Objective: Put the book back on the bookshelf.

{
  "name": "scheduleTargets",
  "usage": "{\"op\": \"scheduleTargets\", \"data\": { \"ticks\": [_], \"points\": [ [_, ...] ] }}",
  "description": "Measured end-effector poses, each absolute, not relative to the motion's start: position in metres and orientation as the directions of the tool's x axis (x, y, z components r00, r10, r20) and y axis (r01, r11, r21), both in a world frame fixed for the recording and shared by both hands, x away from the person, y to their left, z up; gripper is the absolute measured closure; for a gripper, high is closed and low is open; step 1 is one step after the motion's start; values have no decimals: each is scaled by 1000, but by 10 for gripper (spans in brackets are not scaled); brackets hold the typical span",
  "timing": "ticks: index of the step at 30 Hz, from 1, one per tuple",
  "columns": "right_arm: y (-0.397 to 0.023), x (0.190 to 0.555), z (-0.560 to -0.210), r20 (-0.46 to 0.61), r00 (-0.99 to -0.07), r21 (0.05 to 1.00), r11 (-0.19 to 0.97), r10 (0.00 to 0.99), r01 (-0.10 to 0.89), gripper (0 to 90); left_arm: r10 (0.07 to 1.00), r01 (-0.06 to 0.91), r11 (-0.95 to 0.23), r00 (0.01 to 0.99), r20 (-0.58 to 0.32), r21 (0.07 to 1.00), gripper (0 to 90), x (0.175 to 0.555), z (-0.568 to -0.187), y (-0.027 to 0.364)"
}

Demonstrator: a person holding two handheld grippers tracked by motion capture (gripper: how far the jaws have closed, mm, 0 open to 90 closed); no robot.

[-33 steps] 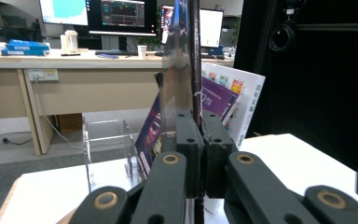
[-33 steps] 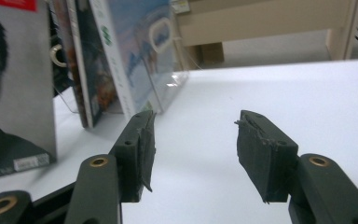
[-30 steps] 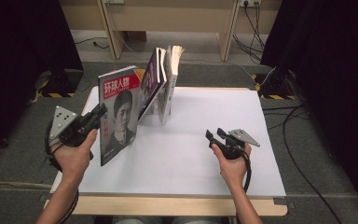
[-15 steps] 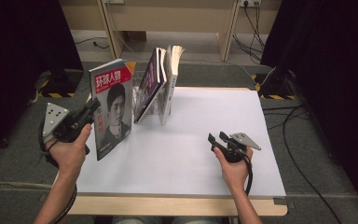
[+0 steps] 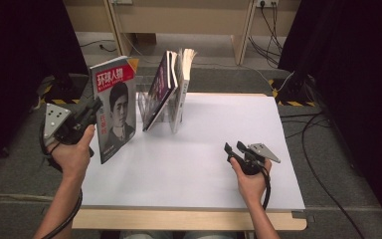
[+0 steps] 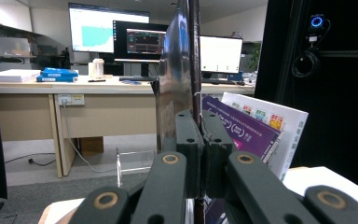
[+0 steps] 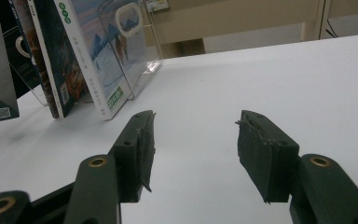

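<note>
Grey carpet floor (image 5: 25, 199), wooden desk (image 6: 74, 100) with monitors (image 6: 107, 30), black curtains (image 5: 358, 59)

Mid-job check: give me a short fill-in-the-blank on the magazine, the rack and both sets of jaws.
The left gripper has its jaws ____ on the magazine.
The right gripper has its jaws ____, with nothing between them.
The books lean in a clear ____ on the white table.

Missing words: shut; open; rack
</note>
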State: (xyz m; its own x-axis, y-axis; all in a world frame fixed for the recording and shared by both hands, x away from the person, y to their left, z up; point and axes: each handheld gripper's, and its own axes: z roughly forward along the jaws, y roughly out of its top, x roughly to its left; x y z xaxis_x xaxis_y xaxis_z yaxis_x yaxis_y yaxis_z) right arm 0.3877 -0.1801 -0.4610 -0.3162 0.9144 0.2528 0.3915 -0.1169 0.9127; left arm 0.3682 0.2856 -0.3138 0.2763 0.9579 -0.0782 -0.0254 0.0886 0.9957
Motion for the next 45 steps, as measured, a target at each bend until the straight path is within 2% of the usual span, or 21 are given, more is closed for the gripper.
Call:
{"op": "scheduleTargets", "data": {
  "ticks": [6, 21, 45],
  "points": [
    [-180, 388, -462, 248, -316, 912, -110, 916, 396, 463, 959, -15, 98, 270, -91, 995, 872, 380, -314, 289],
    [-180, 389, -464, 248, -319, 911, -108, 915, 397, 465, 969, -33, 67, 241, -57, 997, 872, 404, -307, 287],
    [-181, 389, -465, 255, -317, 908, -113, 914, 404, 466, 976, -57, 86, 207, -72, 995, 872, 457, -302, 284]
  ]
}}
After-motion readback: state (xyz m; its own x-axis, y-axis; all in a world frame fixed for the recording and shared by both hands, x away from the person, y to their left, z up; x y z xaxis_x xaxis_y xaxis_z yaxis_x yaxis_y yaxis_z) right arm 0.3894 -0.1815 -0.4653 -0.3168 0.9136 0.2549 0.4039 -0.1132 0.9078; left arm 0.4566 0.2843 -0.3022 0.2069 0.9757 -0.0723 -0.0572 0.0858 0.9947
